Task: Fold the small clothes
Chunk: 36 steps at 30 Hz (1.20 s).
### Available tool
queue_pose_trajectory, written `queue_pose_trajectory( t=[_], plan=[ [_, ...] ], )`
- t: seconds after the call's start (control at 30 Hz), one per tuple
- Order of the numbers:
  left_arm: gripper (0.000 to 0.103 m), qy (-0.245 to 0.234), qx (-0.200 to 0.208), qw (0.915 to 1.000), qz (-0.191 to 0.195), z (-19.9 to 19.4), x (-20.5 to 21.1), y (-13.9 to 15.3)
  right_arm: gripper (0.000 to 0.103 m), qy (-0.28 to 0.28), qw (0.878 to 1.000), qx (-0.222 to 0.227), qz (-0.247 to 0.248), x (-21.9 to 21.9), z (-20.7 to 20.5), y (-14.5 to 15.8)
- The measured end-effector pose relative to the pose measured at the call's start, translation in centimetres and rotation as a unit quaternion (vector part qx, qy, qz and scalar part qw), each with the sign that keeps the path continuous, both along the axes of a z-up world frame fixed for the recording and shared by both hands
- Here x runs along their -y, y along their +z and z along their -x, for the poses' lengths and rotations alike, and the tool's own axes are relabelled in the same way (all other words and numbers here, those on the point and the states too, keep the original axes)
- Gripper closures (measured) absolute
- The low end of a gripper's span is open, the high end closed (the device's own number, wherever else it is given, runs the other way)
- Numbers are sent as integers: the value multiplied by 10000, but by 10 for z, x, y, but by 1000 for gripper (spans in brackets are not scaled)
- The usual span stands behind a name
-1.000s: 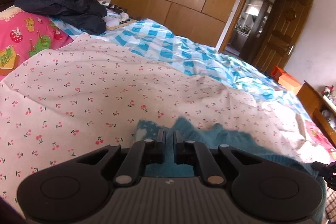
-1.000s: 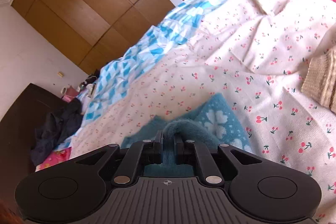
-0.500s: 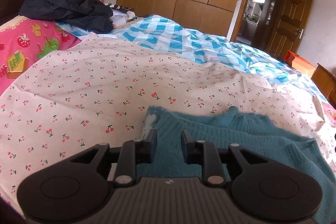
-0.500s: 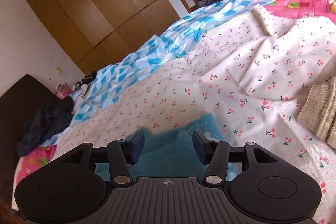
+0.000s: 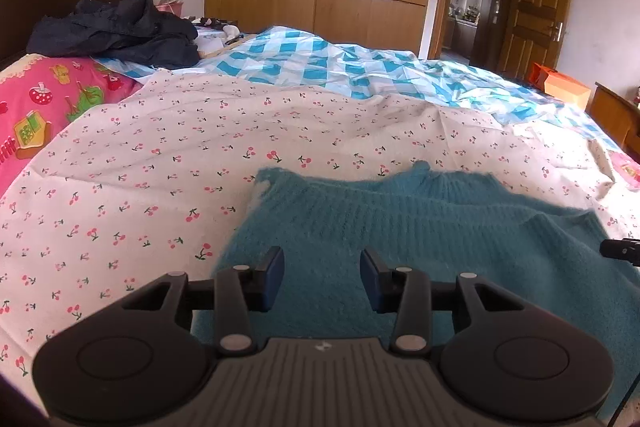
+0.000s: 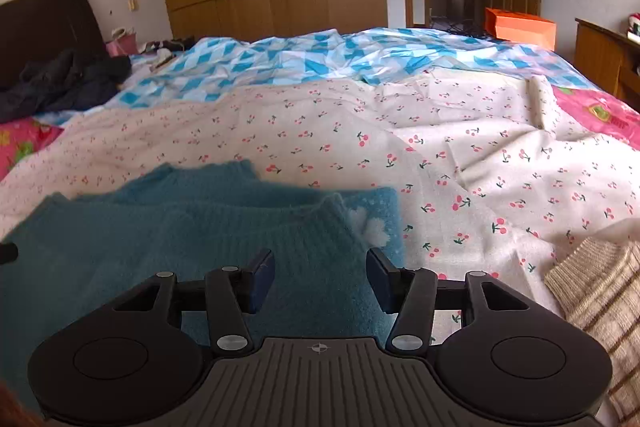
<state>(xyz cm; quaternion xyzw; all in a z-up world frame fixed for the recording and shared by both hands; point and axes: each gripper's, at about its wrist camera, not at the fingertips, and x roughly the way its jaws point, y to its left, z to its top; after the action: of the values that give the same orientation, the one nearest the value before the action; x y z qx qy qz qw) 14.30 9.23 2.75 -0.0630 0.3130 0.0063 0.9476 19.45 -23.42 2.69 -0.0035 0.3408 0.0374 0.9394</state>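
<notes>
A small teal knit sweater (image 5: 420, 227) lies folded on the cherry-print sheet (image 5: 160, 155); it also shows in the right wrist view (image 6: 200, 227), with a white flower pattern at its right edge. My left gripper (image 5: 322, 277) is open and empty just above the sweater's near left part. My right gripper (image 6: 320, 281) is open and empty above the sweater's near right part. A tip of the right gripper shows at the right edge of the left wrist view (image 5: 620, 249).
A beige striped knit garment (image 6: 592, 299) lies to the right of the sweater. A blue checked quilt (image 5: 340, 67) covers the far side of the bed. Dark clothes (image 5: 116, 31) are piled by the headboard. A pink pillow (image 5: 40, 107) lies at left. A wardrobe and a door stand behind.
Both grippers were shut on the teal sweater a second ago. They opened, let it go, and drew back and levelled out. The sweater now lies flat on the sheet.
</notes>
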Motion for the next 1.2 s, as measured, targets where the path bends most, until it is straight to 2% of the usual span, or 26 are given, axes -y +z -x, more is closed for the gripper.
queue_pose_trajectory(
  t=[0.13,0.2,0.27,0.3,0.33,0.4,0.47,0.53,0.6,0.7,0.8,0.9,1.07,1.2],
  plan=[
    [57,-58,-67,10000,-30,-1,4,-3,55,81,9992,-131,358,-6,-20,-11],
    [57,-88,-95,9999,-46,-2,6,-4,65,191,9984,-214,490,-9,-26,-17],
    [57,-136,-112,9998,-65,-2,8,-6,81,327,9968,-278,668,-8,-28,-22],
    [57,-152,-123,9998,-79,-2,9,-7,86,319,9969,-288,658,-6,-29,-21],
    [57,-167,-127,9997,-97,-3,11,-7,95,273,9975,-263,589,-2,-29,-17],
    [57,-172,-41,9998,-68,-2,11,-2,96,-55,9999,-28,95,20,-27,3],
    [56,-154,147,9998,16,-2,10,5,97,-401,9966,116,-713,47,-28,18],
    [53,-120,267,9996,41,-5,9,8,97,-639,9919,92,-1095,58,-34,16],
    [46,-80,152,9998,-59,-15,11,2,97,-731,9936,-63,-855,52,-43,-3],
    [46,12,-160,9997,-185,-24,6,-19,97,-847,9926,-201,-844,49,-44,-25],
    [46,46,-16,10000,-54,-13,3,-15,97,-947,9894,-146,-1095,56,-40,-17],
    [46,159,209,9997,-8,-6,0,-9,97,-876,9919,55,-921,51,-39,-5],
    [46,217,-17,9995,-230,-11,-1,-23,97,-1015,9920,-202,-716,44,-52,-28],
    [46,181,17,9994,-299,-5,4,-21,95,-887,9945,-257,-491,38,-51,-22]
  ],
)
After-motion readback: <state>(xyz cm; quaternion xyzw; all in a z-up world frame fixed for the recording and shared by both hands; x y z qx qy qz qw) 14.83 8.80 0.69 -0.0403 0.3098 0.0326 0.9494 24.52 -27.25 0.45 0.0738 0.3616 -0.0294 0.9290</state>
